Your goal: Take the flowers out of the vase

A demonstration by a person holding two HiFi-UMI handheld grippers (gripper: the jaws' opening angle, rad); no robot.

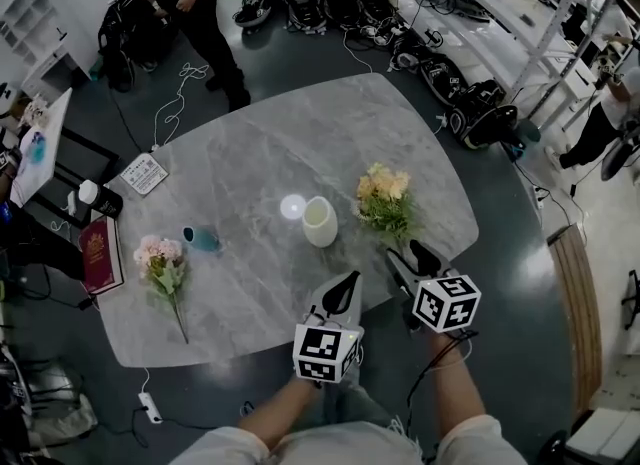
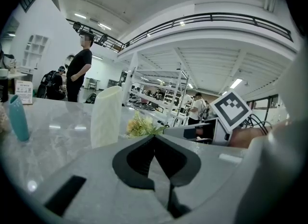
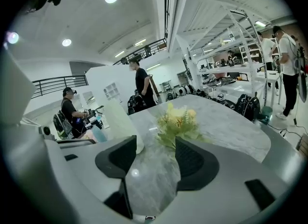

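Grey-veined marble makes the broad, round-cornered table (image 1: 250, 143), polished enough to throw back a ceiling lamp. Two bare forearms (image 1: 455, 383) reach over its near edge side by side, each gripper pointed forward and a little downward.

The left gripper (image 1: 351, 280) is pale plastic with a checkered marker cube. In the left gripper view (image 2: 154, 140) its dark pads meet in a point, with nothing between them. The right gripper (image 1: 405, 253) has its jaws spread wide and empty (image 3: 155, 147), and bare marble shows through the gap.

Between the two tips and further out stands the matte, cream vase (image 1: 319, 221), a plain upright cylinder. The leafy yellow bunch (image 1: 383, 198) lies on the table just right of it, ahead of the right gripper. The pink bunch (image 1: 163, 261) lies well apart to the left, with its stem toward the near edge. A small teal container (image 1: 201, 238) sits between the pink bunch and the vase.
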